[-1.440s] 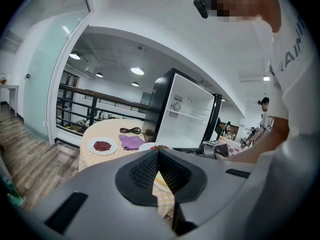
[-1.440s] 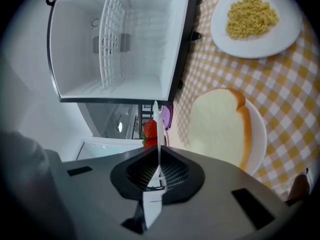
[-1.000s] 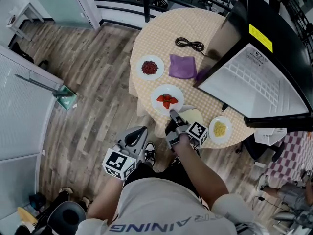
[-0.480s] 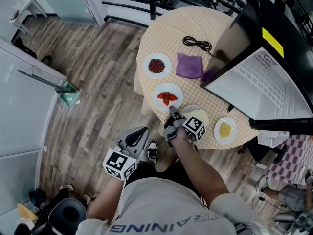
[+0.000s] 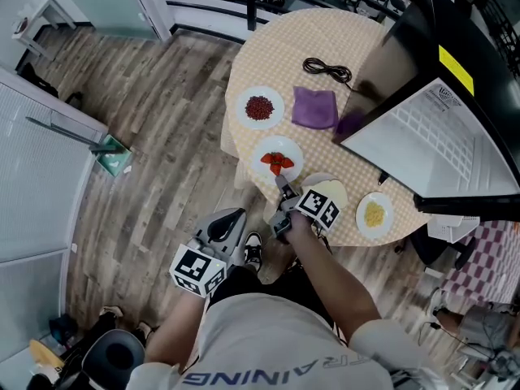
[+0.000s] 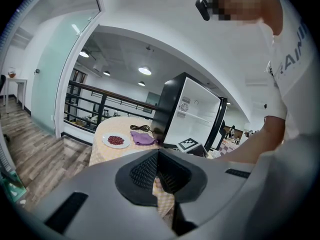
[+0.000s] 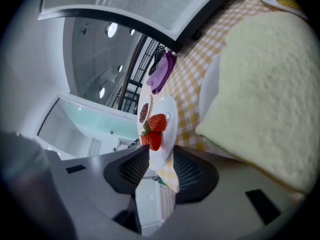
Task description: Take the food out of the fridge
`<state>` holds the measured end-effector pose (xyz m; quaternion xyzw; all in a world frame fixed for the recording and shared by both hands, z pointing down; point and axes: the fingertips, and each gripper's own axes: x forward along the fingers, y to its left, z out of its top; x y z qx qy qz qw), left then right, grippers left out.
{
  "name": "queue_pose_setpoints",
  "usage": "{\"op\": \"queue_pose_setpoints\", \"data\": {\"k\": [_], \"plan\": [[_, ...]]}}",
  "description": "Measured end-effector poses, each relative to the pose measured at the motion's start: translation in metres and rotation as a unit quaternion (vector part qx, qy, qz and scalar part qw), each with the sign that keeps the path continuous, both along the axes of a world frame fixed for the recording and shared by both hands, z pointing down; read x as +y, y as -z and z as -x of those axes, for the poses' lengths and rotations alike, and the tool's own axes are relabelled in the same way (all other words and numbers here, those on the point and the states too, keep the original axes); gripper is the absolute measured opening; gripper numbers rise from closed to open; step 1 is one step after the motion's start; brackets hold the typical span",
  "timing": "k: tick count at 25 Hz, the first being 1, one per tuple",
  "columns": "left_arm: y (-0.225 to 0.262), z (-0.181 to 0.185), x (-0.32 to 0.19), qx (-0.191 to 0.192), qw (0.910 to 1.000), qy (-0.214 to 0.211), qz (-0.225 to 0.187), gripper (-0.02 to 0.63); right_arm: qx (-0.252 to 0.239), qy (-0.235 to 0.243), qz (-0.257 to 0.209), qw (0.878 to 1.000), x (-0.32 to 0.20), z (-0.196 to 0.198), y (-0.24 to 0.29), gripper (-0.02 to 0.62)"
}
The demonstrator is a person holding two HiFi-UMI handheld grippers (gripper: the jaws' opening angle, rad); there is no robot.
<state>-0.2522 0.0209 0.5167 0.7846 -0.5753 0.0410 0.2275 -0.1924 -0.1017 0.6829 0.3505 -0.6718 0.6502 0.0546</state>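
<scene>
A white plate [image 5: 262,154] with strawberries [image 5: 277,163] sits near the front edge of the round checked table [image 5: 325,31]. My right gripper [image 5: 282,187] is at the plate's near rim. In the right gripper view the jaws are opening: the plate [image 7: 169,115] rim lies between the pads, with a gap on both sides, and the strawberries [image 7: 154,130] lie just beyond. My left gripper [image 5: 236,216] hangs low beside the person's body, off the table, shut and empty [image 6: 159,170]. The black fridge [image 5: 439,136] stands open at the right.
Right of the gripper lies a plate with pale flat bread [image 5: 327,193], then a plate of yellow food [image 5: 373,215]. A plate of red beans [image 5: 259,108], a purple cloth [image 5: 314,108] and a black cable [image 5: 327,71] lie further back. Wooden floor lies left.
My right gripper has rolled and sunk a little at the strawberry plate, and its jaws have parted from the rim. The left gripper has stayed put.
</scene>
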Motion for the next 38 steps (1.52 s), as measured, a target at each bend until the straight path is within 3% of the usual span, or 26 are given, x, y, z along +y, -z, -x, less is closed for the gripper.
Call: {"op": "queue_pose_setpoints", "data": {"k": [8, 15, 18, 23, 25, 27, 31, 38], "plan": [[-0.011, -0.008, 0.008, 0.005, 0.9999, -0.01, 0.013, 0.006, 0.06, 0.11, -0.069, 0.99, 0.016, 0.013, 0.001, 0.249], [-0.011, -0.009, 0.007, 0.005, 0.9998, -0.014, 0.011, 0.006, 0.192, 0.224, -0.125, 0.947, 0.028, 0.015, -0.007, 0.267], [-0.009, -0.01, 0.006, 0.003, 0.9998, -0.017, 0.01, 0.006, 0.214, 0.246, -0.125, 0.937, 0.036, 0.012, -0.007, 0.267], [-0.001, -0.01, -0.004, -0.003, 0.9998, -0.018, 0.002, 0.006, 0.162, 0.235, -0.125, 0.95, 0.049, -0.006, 0.014, 0.239], [0.005, -0.009, -0.01, -0.008, 0.9998, -0.019, -0.006, 0.006, 0.15, 0.217, -0.143, 0.954, 0.051, -0.024, 0.027, 0.102], [0.012, -0.012, -0.017, -0.014, 0.9995, -0.024, -0.015, 0.006, 0.137, 0.198, -0.163, 0.957, 0.052, -0.042, 0.041, 0.043], [0.026, -0.026, -0.034, -0.019, 0.9985, -0.038, -0.033, 0.006, 0.108, 0.172, -0.195, 0.96, 0.048, -0.079, 0.073, 0.021], [0.045, -0.07, -0.058, -0.018, 0.9955, -0.076, -0.054, 0.006, 0.105, 0.105, -0.282, 0.948, 0.026, -0.15, 0.131, 0.021]]}}
